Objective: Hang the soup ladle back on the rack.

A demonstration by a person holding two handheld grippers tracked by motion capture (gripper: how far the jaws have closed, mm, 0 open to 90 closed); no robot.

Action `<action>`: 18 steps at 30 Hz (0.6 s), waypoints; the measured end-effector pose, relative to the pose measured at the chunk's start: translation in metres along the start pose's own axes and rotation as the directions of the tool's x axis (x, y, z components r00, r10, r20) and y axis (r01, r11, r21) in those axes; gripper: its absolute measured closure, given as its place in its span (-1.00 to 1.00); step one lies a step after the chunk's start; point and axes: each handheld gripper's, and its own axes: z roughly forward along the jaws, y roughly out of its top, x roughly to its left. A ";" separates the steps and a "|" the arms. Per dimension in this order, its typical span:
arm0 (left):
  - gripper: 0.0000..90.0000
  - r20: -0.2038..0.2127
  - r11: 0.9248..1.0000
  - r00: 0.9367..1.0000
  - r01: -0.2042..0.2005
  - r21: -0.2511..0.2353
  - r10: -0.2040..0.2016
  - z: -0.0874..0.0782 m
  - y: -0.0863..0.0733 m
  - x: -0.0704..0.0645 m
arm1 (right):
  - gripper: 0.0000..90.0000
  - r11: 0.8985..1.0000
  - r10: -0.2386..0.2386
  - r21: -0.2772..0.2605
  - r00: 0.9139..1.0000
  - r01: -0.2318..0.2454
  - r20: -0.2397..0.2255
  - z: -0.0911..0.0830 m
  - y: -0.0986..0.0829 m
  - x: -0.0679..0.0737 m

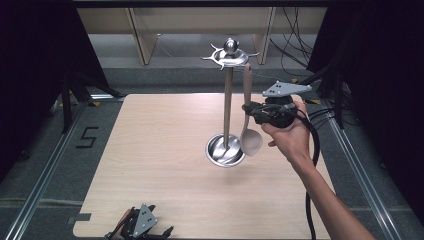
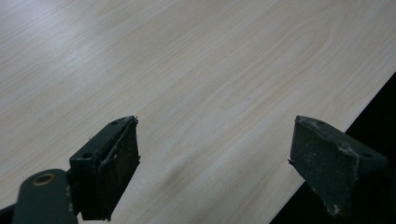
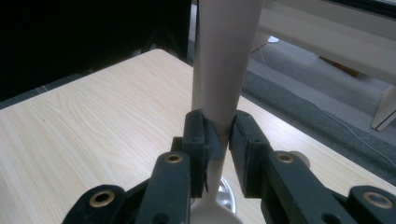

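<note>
A metal utensil stand (image 1: pixel 227 100) rises from a round steel base (image 1: pixel 225 150) at the middle of the wooden table (image 1: pixel 150 150), with hooks around its top (image 1: pixel 229 54). A beige spoon (image 1: pixel 249 120) hangs upright beside the pole, bowl down, handle end near the hooks. My right gripper (image 1: pixel 247 107) is shut on the spoon handle (image 3: pixel 224 70), held by a hand from the right. The jaws clamp the handle from both sides in the right gripper view. My left gripper (image 1: pixel 142 227) lies at the table's front edge, open (image 2: pixel 215 154), with nothing between its jaws.
Wooden frame legs (image 1: pixel 142 35) and cables (image 1: pixel 295 45) stand beyond the table's far edge. Dark curtains flank both sides. The table edge (image 2: pixel 327 140) runs close to the left gripper's right jaw. A floor rail (image 1: pixel 45 175) runs along the left.
</note>
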 end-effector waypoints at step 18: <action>-0.67 -0.005 0.999 0.999 0.046 -0.008 -0.046 0.002 -0.001 -0.004 | 0.27 0.990 0.076 -0.118 0.996 -0.081 -0.051 0.001 -0.013 0.000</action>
